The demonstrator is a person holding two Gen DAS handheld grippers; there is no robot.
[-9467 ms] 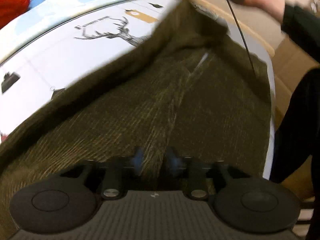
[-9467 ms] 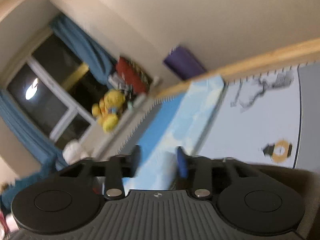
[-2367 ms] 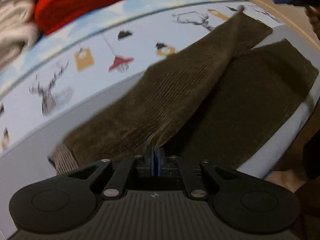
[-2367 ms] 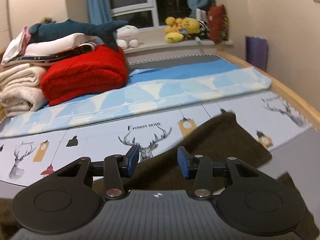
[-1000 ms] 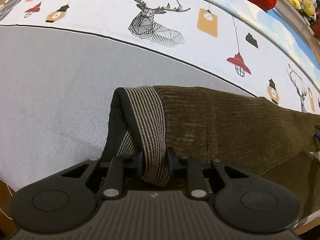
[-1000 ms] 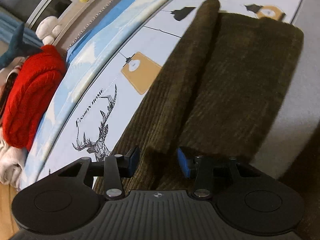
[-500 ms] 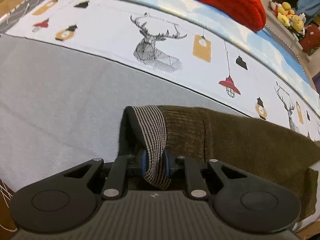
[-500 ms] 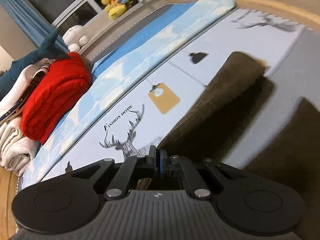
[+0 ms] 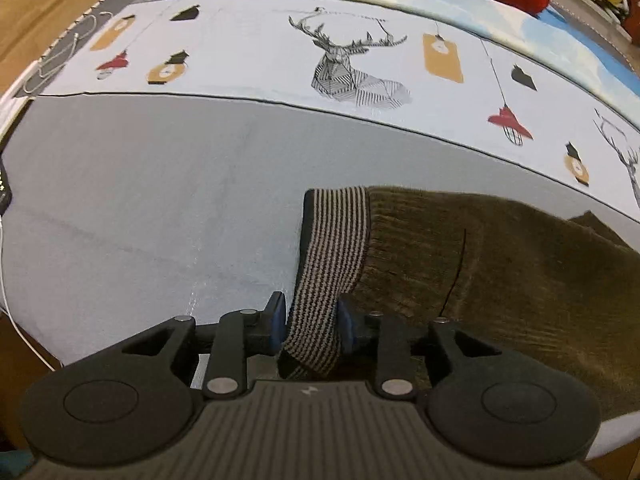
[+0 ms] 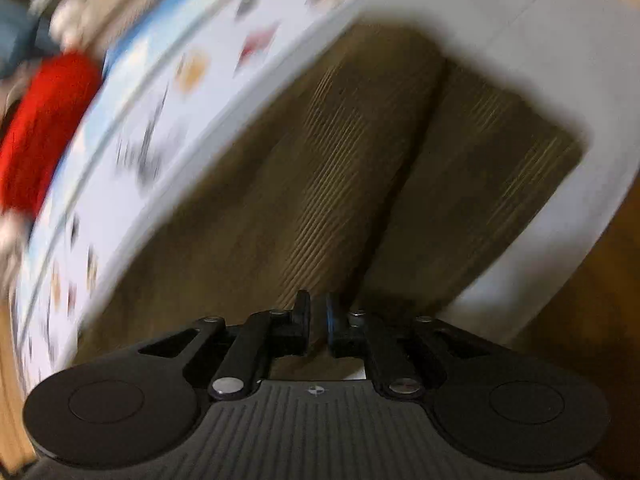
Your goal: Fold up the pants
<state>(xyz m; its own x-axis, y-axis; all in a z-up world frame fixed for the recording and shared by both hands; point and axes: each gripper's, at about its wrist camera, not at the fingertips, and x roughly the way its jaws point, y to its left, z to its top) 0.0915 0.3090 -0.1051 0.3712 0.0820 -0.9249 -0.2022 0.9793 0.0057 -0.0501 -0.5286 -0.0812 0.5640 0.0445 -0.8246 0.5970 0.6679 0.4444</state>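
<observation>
Low in the frame, the left gripper pinches the striped waistband of the olive pants on the bed, while the blurred right gripper, nearly closed, seemingly grips a trouser leg; tugging unevenly could skew the fold.

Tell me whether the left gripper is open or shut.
Shut: the left gripper pinches the striped waistband of the pants between its blue pads.

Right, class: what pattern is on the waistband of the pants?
The waistband has fine black-and-tan stripes, clearest in the left wrist view.
</observation>
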